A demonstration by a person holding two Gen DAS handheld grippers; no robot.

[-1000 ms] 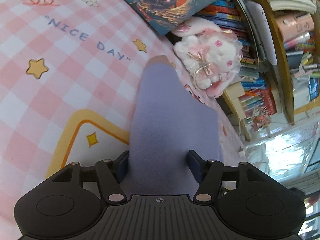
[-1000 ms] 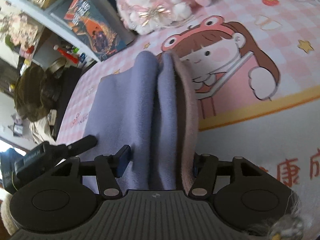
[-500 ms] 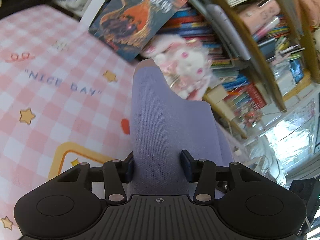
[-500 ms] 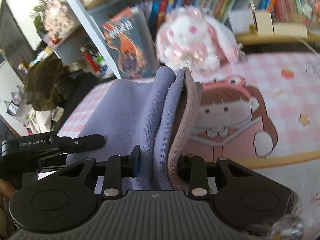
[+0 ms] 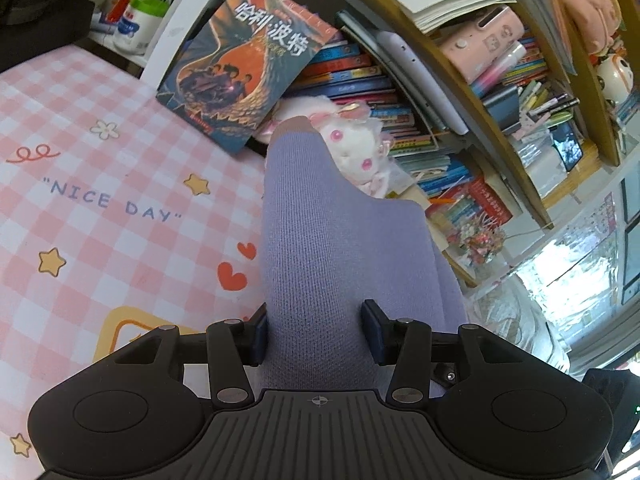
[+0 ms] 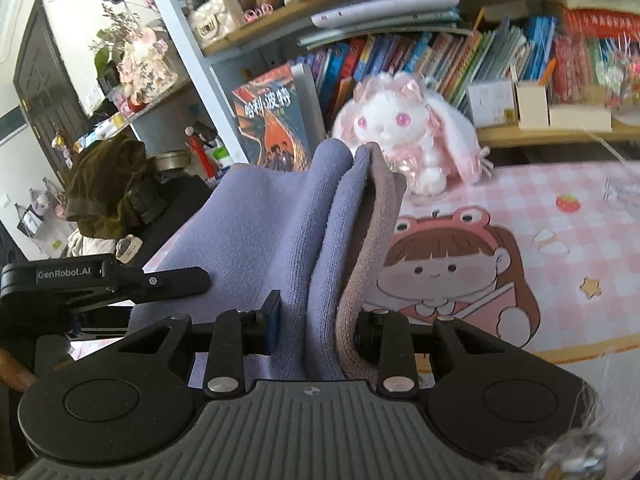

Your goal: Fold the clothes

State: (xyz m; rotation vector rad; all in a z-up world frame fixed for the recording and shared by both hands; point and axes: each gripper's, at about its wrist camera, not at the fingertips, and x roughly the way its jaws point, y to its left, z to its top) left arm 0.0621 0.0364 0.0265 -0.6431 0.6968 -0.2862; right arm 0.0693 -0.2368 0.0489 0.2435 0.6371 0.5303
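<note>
A lavender knit garment with a mauve-brown trim runs forward from between my left gripper's fingers, which are shut on it. It is held up above the pink checked table cover. In the right wrist view the same garment stands in several thick folds, and my right gripper is shut on them. The left gripper's black body shows at the left of that view, beside the cloth's far edge.
A white and pink plush rabbit sits at the table's back edge before a packed bookshelf. A large book leans next to it. A dark bag lies off the table's left side.
Both grippers have lifted and tilted upward with the garment, so the shelves and plush rabbit now fill more of each view. Both grips on the cloth are unchanged.
</note>
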